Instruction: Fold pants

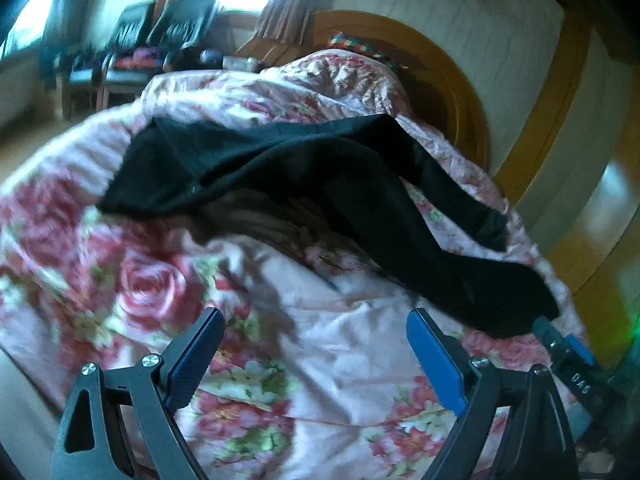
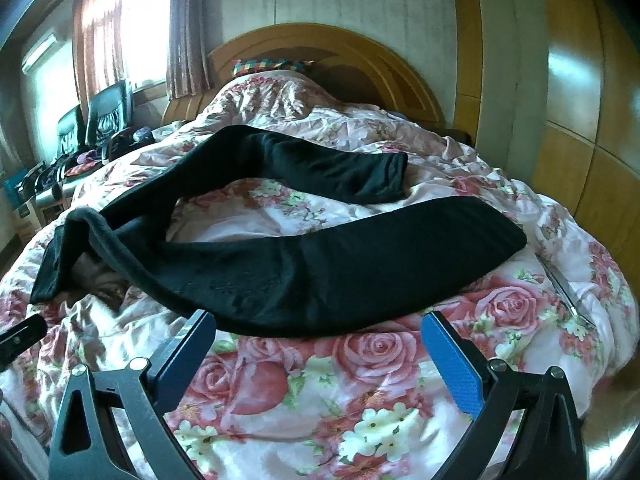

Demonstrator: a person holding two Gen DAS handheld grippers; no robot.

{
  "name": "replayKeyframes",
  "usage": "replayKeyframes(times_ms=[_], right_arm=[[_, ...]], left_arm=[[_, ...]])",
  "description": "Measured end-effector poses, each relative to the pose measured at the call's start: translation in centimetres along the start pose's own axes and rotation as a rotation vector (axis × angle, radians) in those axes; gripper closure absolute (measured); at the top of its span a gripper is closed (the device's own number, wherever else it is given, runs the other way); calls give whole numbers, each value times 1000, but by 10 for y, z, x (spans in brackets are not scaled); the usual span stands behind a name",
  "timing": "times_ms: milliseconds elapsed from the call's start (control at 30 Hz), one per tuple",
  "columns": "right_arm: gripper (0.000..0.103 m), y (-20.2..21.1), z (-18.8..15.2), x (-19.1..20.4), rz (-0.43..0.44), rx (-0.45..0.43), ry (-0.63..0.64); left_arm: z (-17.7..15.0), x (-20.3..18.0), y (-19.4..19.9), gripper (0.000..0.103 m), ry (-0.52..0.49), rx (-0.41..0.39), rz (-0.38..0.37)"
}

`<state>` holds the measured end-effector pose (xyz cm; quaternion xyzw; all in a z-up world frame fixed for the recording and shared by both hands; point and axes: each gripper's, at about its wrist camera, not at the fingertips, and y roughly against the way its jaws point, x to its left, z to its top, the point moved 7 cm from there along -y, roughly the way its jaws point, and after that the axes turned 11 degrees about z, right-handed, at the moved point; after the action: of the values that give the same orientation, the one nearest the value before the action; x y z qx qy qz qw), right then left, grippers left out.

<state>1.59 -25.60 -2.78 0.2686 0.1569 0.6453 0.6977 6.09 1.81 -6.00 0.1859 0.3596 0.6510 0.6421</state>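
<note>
Black pants [image 2: 320, 264] lie spread on a floral quilt [image 2: 360, 380], legs apart in a V, waist end rumpled at the left. My right gripper [image 2: 318, 324] is open and empty, its blue-padded fingers just short of the near leg's lower edge. In the left wrist view the pants [image 1: 304, 168] lie across the middle, one leg running down to the right. My left gripper [image 1: 314, 320] is open and empty over the quilt [image 1: 280, 340], below the pants. The right gripper's tip [image 1: 560, 340] shows at that leg's end.
A wooden headboard [image 2: 340, 48] and a colourful pillow [image 2: 272, 66] are at the bed's far end. Wooden wardrobe doors [image 2: 580, 120] stand on the right. Black chairs [image 2: 100, 116] with clutter sit by the window on the left.
</note>
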Motion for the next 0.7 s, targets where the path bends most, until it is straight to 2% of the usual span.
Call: replayKeyframes(times_ms=[100, 167, 267, 333, 400, 467, 567, 633, 700], right_arm=[[0, -5, 6, -8, 95, -21, 5], [0, -12, 4, -23, 129, 13, -54], [0, -26, -1, -51, 229, 100, -193], [0, -35, -7, -77, 247, 131, -314], [1, -42, -13, -103, 264, 142, -430], [1, -49, -18, -125, 287, 134, -554], [6, -61, -26, -155, 349, 98, -766], [11, -68, -28, -170, 371, 65, -871], [15, -74, -28, -180, 383, 29, -929]], left_arm=[[2, 19, -9, 9, 72, 29, 20], [6, 35, -15, 10, 115, 33, 44], [15, 59, -20, 16, 181, 10, 63], [22, 75, -26, 17, 228, 1, 74], [31, 90, -34, 18, 291, -8, 54], [39, 104, -43, 20, 358, -3, 50], [49, 128, -61, 23, 449, -5, 91], [55, 135, -73, 25, 457, -9, 111], [60, 135, -85, 34, 429, -14, 130]])
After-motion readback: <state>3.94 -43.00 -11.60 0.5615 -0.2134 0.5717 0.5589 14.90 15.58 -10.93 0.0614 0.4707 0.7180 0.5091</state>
